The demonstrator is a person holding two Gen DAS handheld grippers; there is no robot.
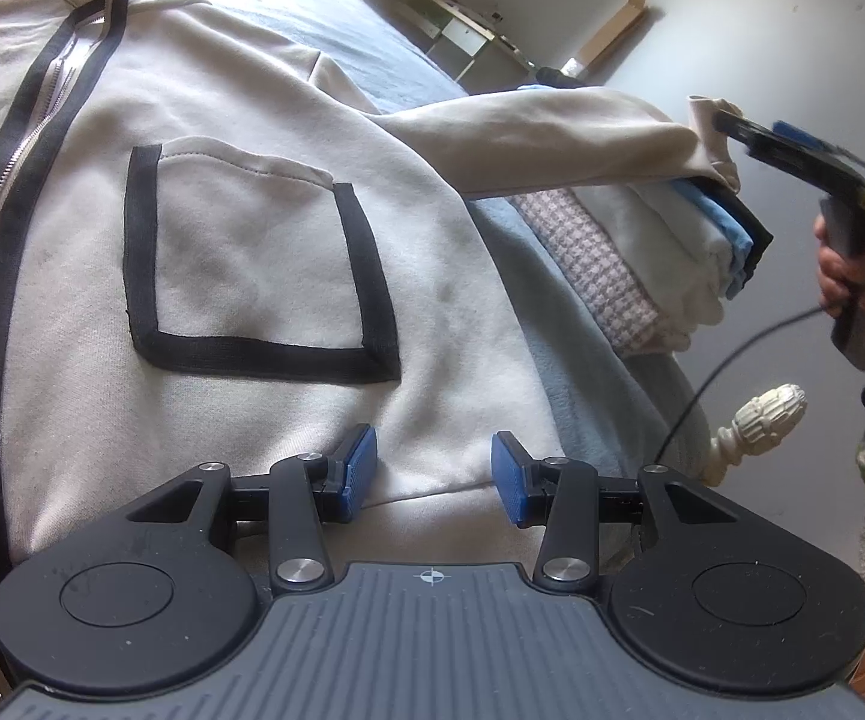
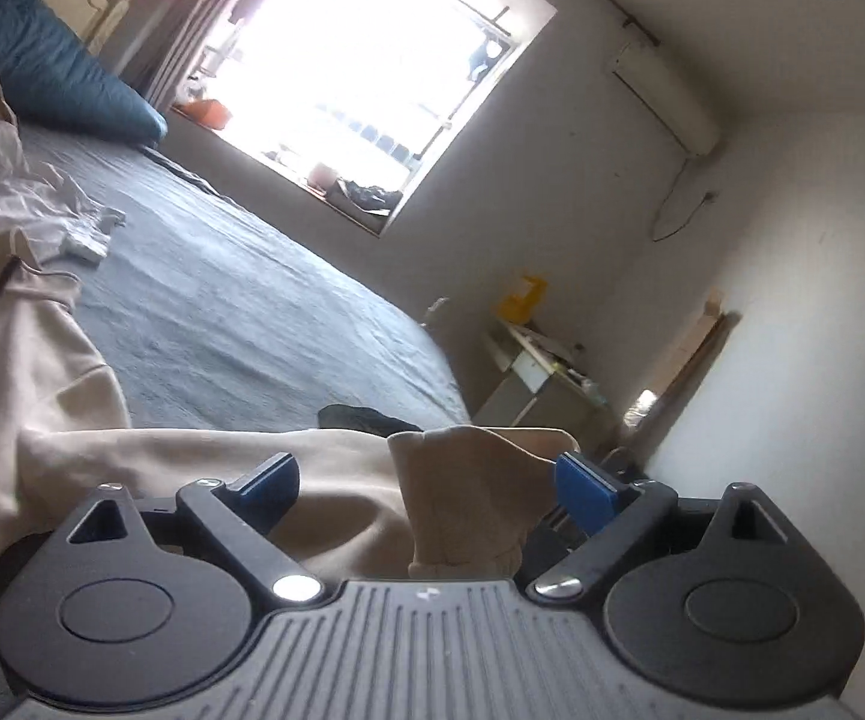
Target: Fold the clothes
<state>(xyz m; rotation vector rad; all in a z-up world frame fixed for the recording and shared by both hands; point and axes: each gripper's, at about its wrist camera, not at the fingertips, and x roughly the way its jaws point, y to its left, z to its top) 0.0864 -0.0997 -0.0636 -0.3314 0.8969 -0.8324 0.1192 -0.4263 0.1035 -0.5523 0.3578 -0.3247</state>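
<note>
A cream zip-up jacket (image 1: 240, 264) with black trim lies spread on the bed, its zipper (image 1: 42, 108) at the left and a black-edged pocket (image 1: 252, 276) in the middle. My left gripper (image 1: 435, 474) is open just above the jacket's bottom hem, with nothing pinched between the blue pads. One sleeve (image 1: 552, 138) stretches out to the right, lifted off the bed. In the right wrist view its cuff (image 2: 468, 492) hangs between the wide-apart jaws of my right gripper (image 2: 426, 480), close to the right pad and not squeezed.
A stack of folded clothes (image 1: 630, 258) sits at the bed's right edge, beside a carved bedpost (image 1: 774, 408). A hand (image 1: 840, 276) holds the right gripper, and a cable (image 1: 732, 354) trails below it. Loose white garments (image 2: 12, 192), a blue pillow (image 2: 60, 78) and a bedside table (image 2: 540, 372) are farther off.
</note>
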